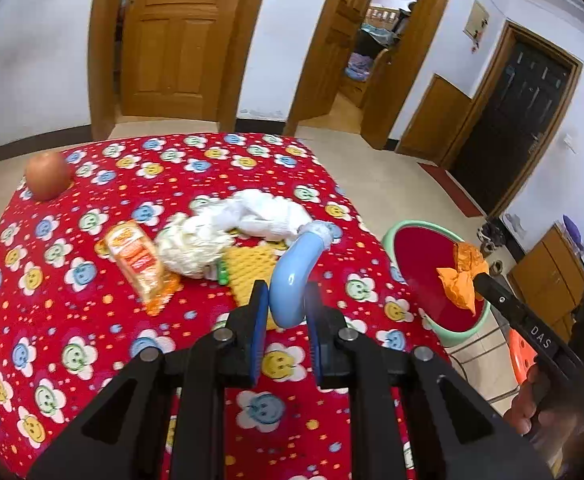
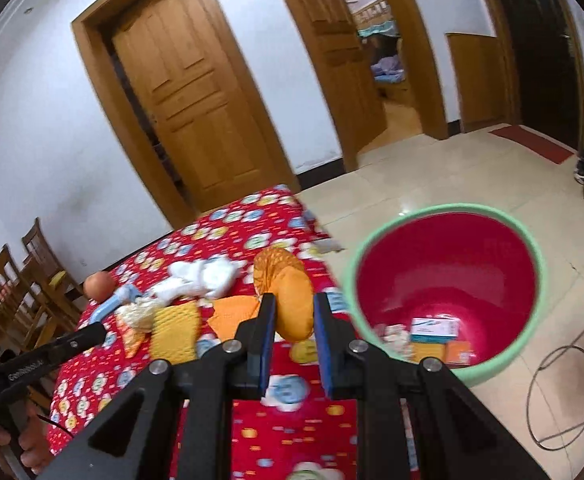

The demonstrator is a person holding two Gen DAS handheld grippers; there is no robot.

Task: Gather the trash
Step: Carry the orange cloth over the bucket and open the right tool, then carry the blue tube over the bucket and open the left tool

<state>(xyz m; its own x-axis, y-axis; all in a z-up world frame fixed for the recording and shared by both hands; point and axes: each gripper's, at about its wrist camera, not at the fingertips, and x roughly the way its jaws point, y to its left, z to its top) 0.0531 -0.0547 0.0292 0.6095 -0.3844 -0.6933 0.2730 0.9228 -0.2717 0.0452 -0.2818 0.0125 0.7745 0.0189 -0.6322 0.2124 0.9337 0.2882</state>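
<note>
My left gripper (image 1: 286, 296) is shut on the curved light-blue handle (image 1: 290, 276) of a white mop-like brush (image 1: 260, 212) lying on the red flowered tablecloth (image 1: 92, 340). My right gripper (image 2: 294, 312) is shut on a crumpled orange wrapper (image 2: 292, 300), held near the table's right edge beside the bin; it also shows in the left wrist view (image 1: 462, 276) over the bin. The bin (image 2: 448, 276) is red inside with a green rim and holds small boxes and wrappers (image 2: 432, 330). An orange snack packet (image 1: 138, 260) and a crumpled whitish wad (image 1: 192, 246) lie on the table.
A yellow sponge-like cloth (image 1: 248, 270) lies under the brush handle. An apple (image 1: 48, 176) sits at the table's far left corner. Wooden chairs (image 2: 24, 276) stand left of the table. A wire stand (image 2: 564, 396) and an orange stool (image 1: 522, 354) are on the tiled floor by the bin.
</note>
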